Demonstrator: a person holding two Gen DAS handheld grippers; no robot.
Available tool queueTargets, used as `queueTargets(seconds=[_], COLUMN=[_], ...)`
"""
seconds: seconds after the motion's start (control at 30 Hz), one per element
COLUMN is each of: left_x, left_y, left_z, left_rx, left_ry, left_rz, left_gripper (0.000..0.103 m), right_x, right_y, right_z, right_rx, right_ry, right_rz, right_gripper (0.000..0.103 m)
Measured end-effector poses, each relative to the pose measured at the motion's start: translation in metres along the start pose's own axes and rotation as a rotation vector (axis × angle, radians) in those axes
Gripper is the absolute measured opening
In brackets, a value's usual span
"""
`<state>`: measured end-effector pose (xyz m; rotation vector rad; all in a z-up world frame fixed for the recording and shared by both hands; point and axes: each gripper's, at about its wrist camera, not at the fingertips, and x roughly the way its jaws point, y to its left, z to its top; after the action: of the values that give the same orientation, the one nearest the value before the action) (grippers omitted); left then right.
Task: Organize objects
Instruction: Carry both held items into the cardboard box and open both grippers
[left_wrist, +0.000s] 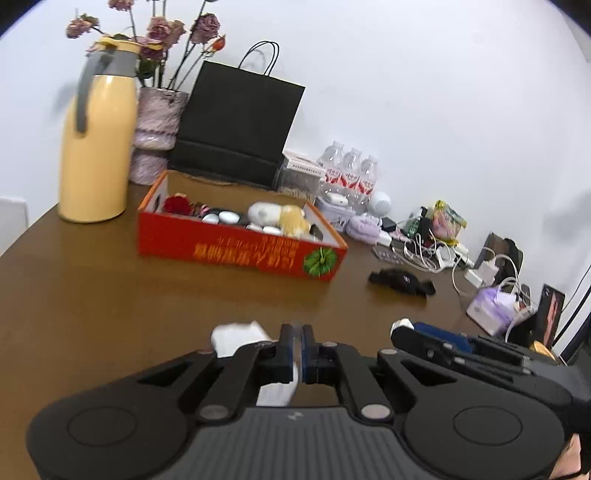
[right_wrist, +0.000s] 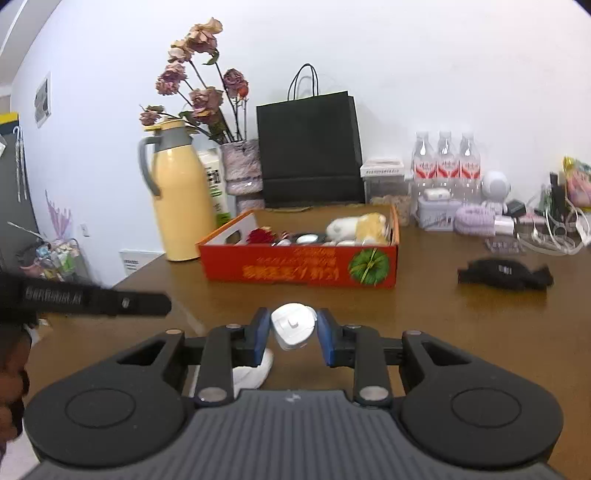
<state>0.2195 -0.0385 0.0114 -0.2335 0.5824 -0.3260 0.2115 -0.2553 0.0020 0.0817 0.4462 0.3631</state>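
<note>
In the left wrist view my left gripper (left_wrist: 296, 334) is shut on a thin white sheet-like thing (left_wrist: 236, 336), which sticks out left of and below the pads above the brown table (left_wrist: 92, 295). In the right wrist view my right gripper (right_wrist: 293, 323) is shut on a white charger plug (right_wrist: 293, 326), its blue pads on either side of it. A red cardboard box (right_wrist: 295, 267) lies ahead on the table, also in the left view (left_wrist: 236, 254). It holds a white and yellow plush toy (right_wrist: 358, 227), a red flower and small round items.
A yellow thermos (left_wrist: 96, 147), a vase of dried roses (left_wrist: 159, 122), a black paper bag (left_wrist: 240, 122) and water bottles (left_wrist: 351, 173) line the wall. A black strap (right_wrist: 506, 275) lies right of the box. Cables and chargers (left_wrist: 436, 254) clutter the far right.
</note>
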Motion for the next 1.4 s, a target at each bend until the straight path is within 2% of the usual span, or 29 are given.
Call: queueTargets(seconds=[0.2,0.33,0.5,0.63,0.8,0.9,1.0,1.03,1.1,1.13,1.2,1.27,1.3,1.37,1.4], left_x=[-0.044,-0.058,-0.05,-0.026,0.025,0.076,0.136,0.158,0.198,0.218,0.251,0.28,0.292,0.316,0.327], left_y=[0.003,0.005,0.013,0.025,0.045,0.056,0.063,0.068,0.076,0.079,0.079,0.079,0.08,0.091,0.097], left_z=[-0.011,-0.009,-0.005,0.025,0.099,0.146,0.182,0.192,0.208,0.214,0.223,0.227,0.227,0.227,0.228], left_rx=[0.001,0.002,-0.003,0.04,0.076,0.071,0.073,0.056,0.039,0.019,0.045,0.069,0.086,0.072,0.063], left_ry=[-0.061,-0.094,-0.089,-0.104,-0.147,-0.112,-0.071,-0.039,0.037,0.063,0.098,0.118,0.119,0.147,0.172], left_rz=[0.012,0.009,0.009,-0.034,-0.05,-0.068,-0.021,-0.022,-0.087,-0.089,-0.081,-0.037,-0.001,0.056,0.058], left_gripper=[0.002,0.002,0.002,0.002,0.002,0.002,0.002,0.002,0.003,0.003,0.003,0.004,0.007,0.021,0.036], right_x=[-0.027,-0.034,-0.025,-0.003,0.057,0.116,0.185,0.208,0.245,0.261,0.285,0.304,0.311,0.319,0.319], right_y=[0.029,0.038,0.034,0.018,-0.018,-0.045,-0.066,-0.073,-0.085,-0.09,-0.096,-0.1,-0.101,-0.103,-0.106], right_z=[-0.009,-0.01,-0.009,0.008,0.063,0.103,0.131,0.137,0.142,0.142,0.137,0.13,0.127,0.123,0.124], right_rx=[-0.037,-0.05,-0.034,-0.019,-0.043,-0.027,-0.009,0.01,0.042,0.051,0.053,0.051,0.054,0.062,0.074], right_ry=[-0.001,-0.007,0.01,0.006,-0.005,0.036,0.112,0.151,0.212,0.24,0.28,0.306,0.313,0.32,0.306], right_rz=[0.001,-0.005,-0.002,0.028,0.022,0.025,-0.006,0.001,-0.005,-0.015,-0.04,-0.068,-0.091,-0.114,-0.108], right_gripper=[0.029,0.029,0.029,0.029,0.029,0.029,0.028,0.028,0.028,0.028,0.029,0.029,0.033,0.048,0.058])
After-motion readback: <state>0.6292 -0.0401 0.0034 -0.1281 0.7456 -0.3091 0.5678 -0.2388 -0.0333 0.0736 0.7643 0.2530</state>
